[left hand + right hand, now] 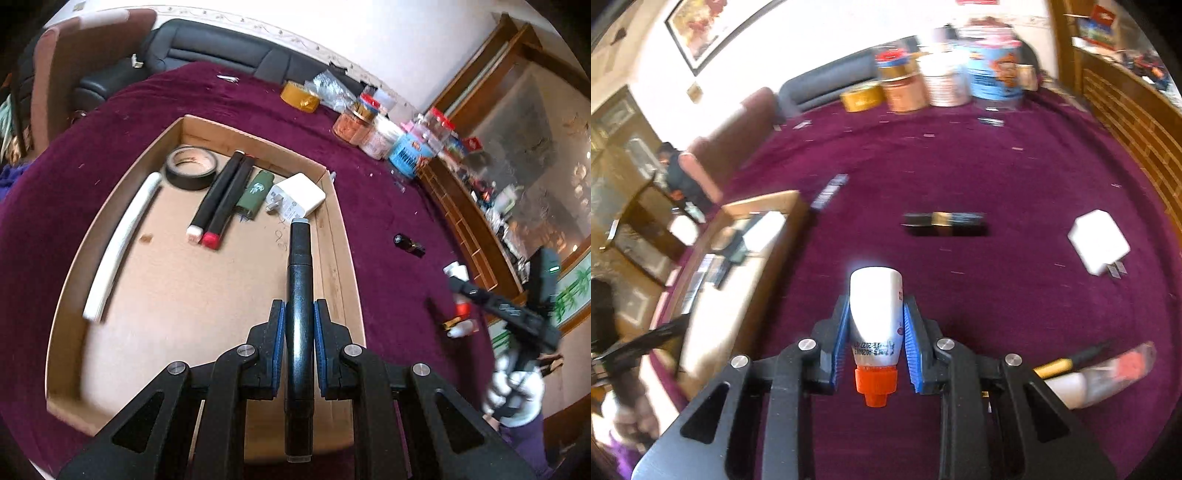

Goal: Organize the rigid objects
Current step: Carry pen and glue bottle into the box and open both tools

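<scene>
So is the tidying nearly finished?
About halfway. Already in the box: a tape roll, two markers, a lighter, a white charger. In hand: the left gripper holds a black pen; the right gripper holds a small bottle. Left on the cloth: another charger, a dark tube.

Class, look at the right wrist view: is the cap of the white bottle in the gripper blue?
No, the white bottle held in the right gripper has an orange cap.

In box (92,236) on tablecloth (373,206): long roll (122,247) far left, tape (190,167) at back, two sticks (221,199) beside it, then lighter (255,194), charger (297,195) rightmost. Right of box – small bottle (408,244); jars (373,134) along far edge.
</scene>
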